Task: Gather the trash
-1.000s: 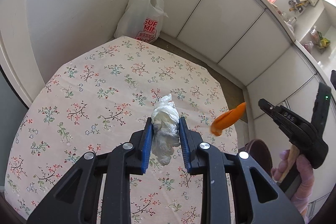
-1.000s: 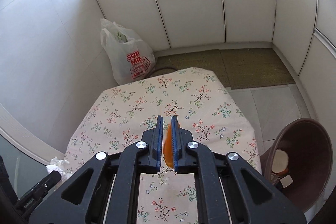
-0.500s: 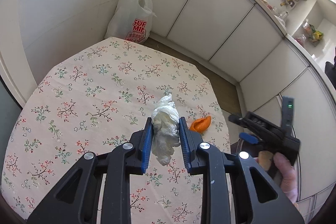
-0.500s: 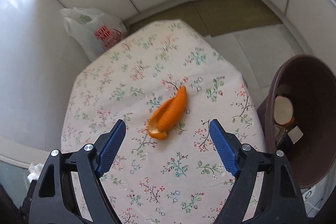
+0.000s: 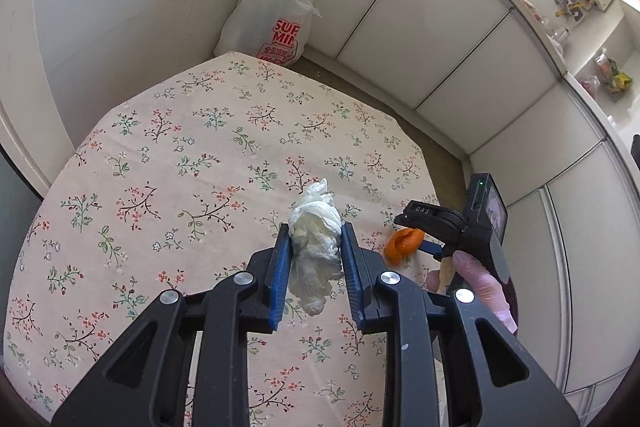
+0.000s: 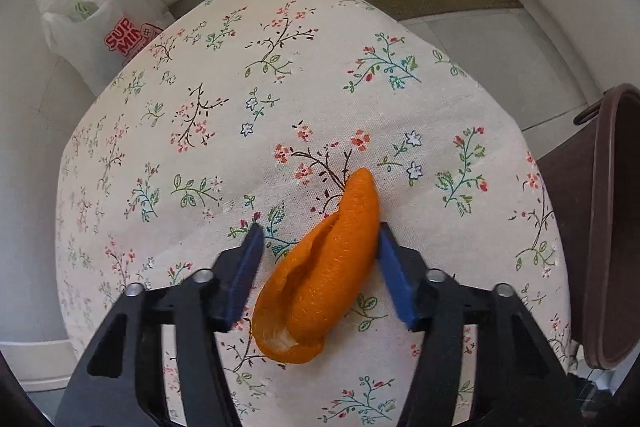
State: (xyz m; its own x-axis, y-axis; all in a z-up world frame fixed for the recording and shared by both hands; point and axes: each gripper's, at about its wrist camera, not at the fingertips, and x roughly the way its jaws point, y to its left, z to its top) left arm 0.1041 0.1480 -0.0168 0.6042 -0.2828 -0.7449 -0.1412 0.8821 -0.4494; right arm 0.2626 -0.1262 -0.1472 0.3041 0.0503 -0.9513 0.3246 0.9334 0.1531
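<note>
brown bin (image 6: 608, 227) cut off at frame edge

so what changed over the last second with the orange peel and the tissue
The right hand-held gripper let go of the orange peel, which dropped onto the floral tablecloth. The gripper then came down over it, and its jaws are now closing around the peel, the right pad about touching it, the left still apart. The left hand-held gripper stayed shut on the crumpled white tissue above the table.
</note>
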